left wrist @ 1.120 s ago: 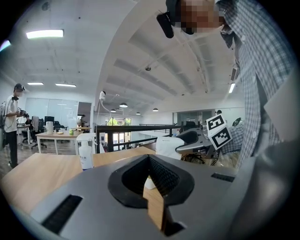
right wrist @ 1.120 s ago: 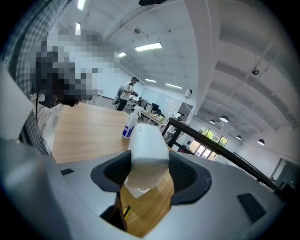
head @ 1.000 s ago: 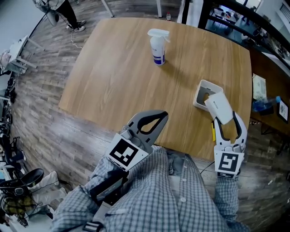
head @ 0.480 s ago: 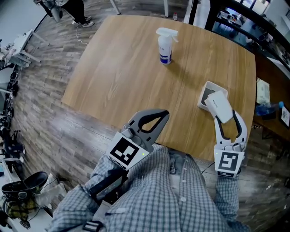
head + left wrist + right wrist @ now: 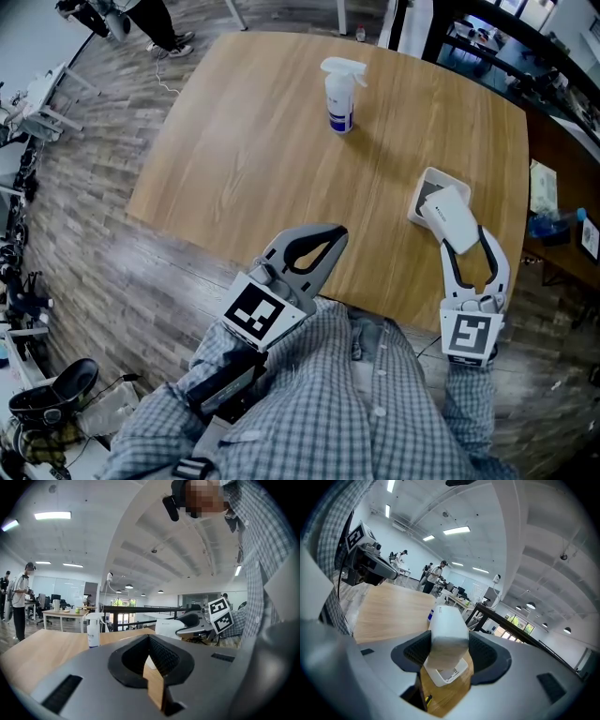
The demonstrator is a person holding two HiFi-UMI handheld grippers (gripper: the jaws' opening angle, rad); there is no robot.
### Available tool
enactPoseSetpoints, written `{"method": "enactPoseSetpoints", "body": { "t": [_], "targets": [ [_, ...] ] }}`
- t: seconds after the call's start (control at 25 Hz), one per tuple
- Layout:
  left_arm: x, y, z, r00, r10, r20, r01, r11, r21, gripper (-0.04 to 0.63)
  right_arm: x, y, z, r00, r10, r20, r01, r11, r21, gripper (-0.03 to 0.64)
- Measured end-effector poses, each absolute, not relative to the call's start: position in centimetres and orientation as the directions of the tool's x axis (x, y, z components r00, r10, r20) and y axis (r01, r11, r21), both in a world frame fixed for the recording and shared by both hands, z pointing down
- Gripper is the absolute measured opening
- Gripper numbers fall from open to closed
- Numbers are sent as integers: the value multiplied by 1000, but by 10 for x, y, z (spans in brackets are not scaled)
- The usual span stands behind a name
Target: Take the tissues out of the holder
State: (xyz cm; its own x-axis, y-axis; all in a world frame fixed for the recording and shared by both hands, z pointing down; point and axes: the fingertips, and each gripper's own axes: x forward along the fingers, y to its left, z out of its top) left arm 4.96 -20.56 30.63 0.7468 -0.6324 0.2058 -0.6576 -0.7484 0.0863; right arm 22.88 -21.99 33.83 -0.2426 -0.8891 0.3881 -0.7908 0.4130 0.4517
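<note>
My right gripper [image 5: 462, 242] is shut on a white pack of tissues [image 5: 453, 218], held slantwise just above the white open-topped holder [image 5: 424, 184] near the table's right edge. In the right gripper view the pack [image 5: 447, 632] sits between the ribbed pads, and the holder [image 5: 452, 673] shows below it with its opening visible. My left gripper [image 5: 330, 236] hovers at the table's near edge, close to the person's checked shirt, jaws shut with nothing between them. From the left gripper view, the right gripper with its pack [image 5: 171, 626] is seen across the table.
A white spray bottle [image 5: 339, 94] stands at the far middle of the round wooden table [image 5: 253, 159]. A small yellow object [image 5: 441, 279] lies at the near edge below the holder. A dark desk with a blue bottle [image 5: 542, 221] stands to the right.
The head view has shifted a little. Both grippers and the tissue pack have kept their places.
</note>
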Motion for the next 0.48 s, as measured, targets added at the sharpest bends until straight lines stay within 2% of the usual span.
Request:
{"method": "enactPoseSetpoints", "body": {
  "t": [0.48],
  "targets": [
    [50, -203, 307, 733, -638, 234, -669, -738, 84, 7, 226, -220, 336, -273, -875, 400, -767, 449, 459, 262]
  ]
}}
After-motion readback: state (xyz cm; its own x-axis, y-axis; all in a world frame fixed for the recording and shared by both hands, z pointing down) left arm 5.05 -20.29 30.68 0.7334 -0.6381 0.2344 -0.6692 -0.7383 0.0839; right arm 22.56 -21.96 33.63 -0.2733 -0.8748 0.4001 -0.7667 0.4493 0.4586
